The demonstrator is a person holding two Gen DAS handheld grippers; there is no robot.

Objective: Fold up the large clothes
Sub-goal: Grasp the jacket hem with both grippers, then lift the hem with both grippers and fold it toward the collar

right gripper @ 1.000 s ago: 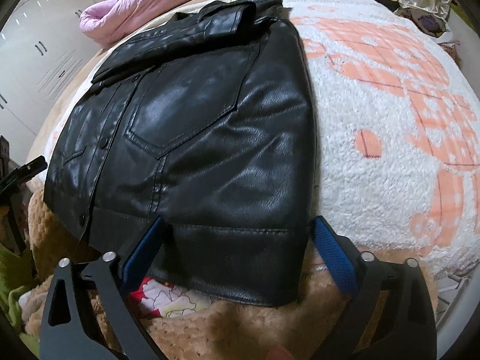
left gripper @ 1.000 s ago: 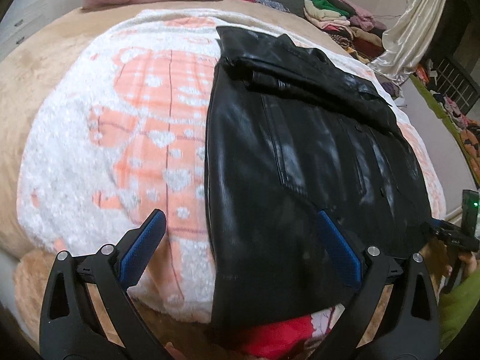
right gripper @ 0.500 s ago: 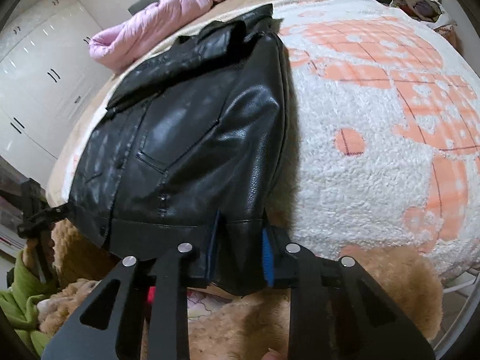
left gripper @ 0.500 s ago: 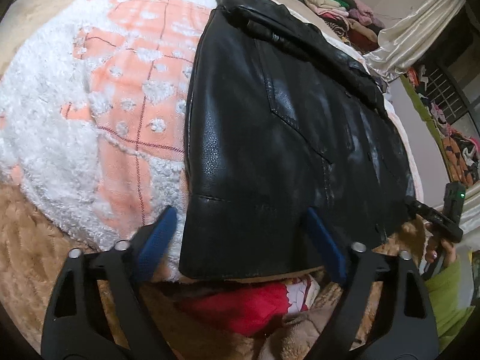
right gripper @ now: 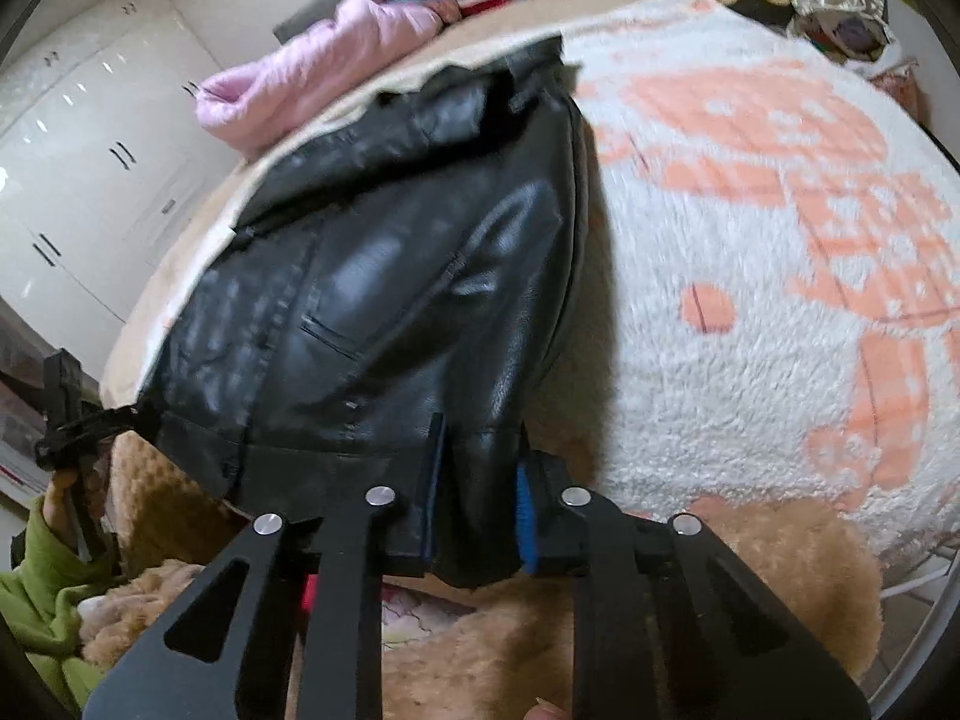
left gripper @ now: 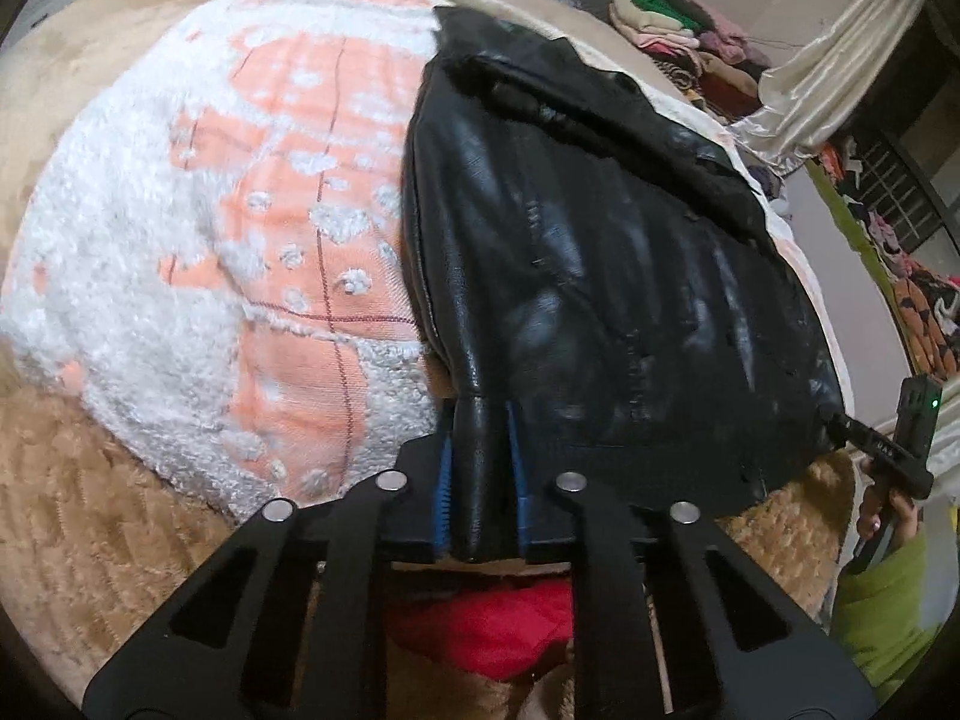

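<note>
A black leather jacket (left gripper: pixel 600 276) lies on a white and orange fleece blanket (left gripper: pixel 180 252) on the bed, collar at the far end. My left gripper (left gripper: pixel 478 468) is shut on the jacket's near left hem corner. My right gripper (right gripper: pixel 477 480) is shut on the jacket's (right gripper: pixel 384 300) near right hem corner. Both corners are lifted a little off the blanket (right gripper: pixel 750 300). The right gripper also shows at the right edge of the left wrist view (left gripper: pixel 894 450), and the left gripper at the left edge of the right wrist view (right gripper: pixel 66 420).
A brown plush cover (left gripper: pixel 90 510) edges the bed near me, with a red cloth (left gripper: pixel 498 630) under the hem. A pink quilt (right gripper: pixel 312 72) lies at the bed's far end. Piled clothes (left gripper: pixel 678 24) and a curtain stand beyond. White wardrobes (right gripper: pixel 72 180) stand at the left.
Both grippers moved in to the jacket's hem and shut on its corners, the right one first, then the left. The hem has lifted slightly.
</note>
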